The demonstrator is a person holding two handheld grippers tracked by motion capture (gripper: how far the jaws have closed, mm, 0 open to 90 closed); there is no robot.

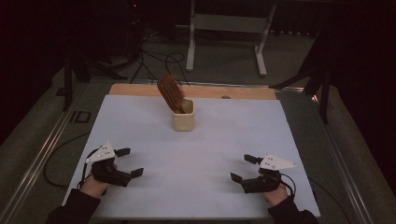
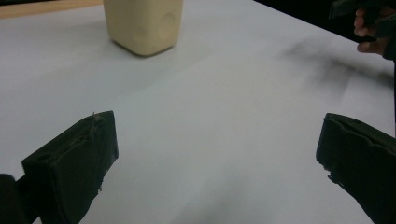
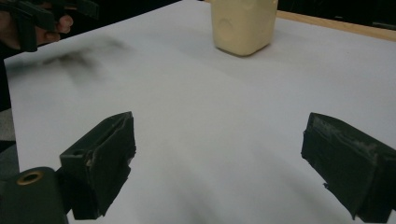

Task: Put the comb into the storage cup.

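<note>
The hairbrush's (image 1: 170, 91) handle is hidden inside the cream cup (image 1: 183, 122).

Both of the person's hands rest low at the near edge of the table (image 1: 140, 126), well apart, the left gripper (image 1: 130, 162) and right gripper (image 1: 243, 168) each with its 2 jaws spread wide.

I can't read any text, label, brand, number or sign from here. The cream cup (image 1: 183, 120) at twelve o'clock on the white sheet (image 1: 140, 126) has a plain wall, with only a shallow dent showing in the two gripper views. The wooden hairbrush (image 1: 170, 91) standing in it shows no mark, and the grey plates on the grippers are blank.
</note>
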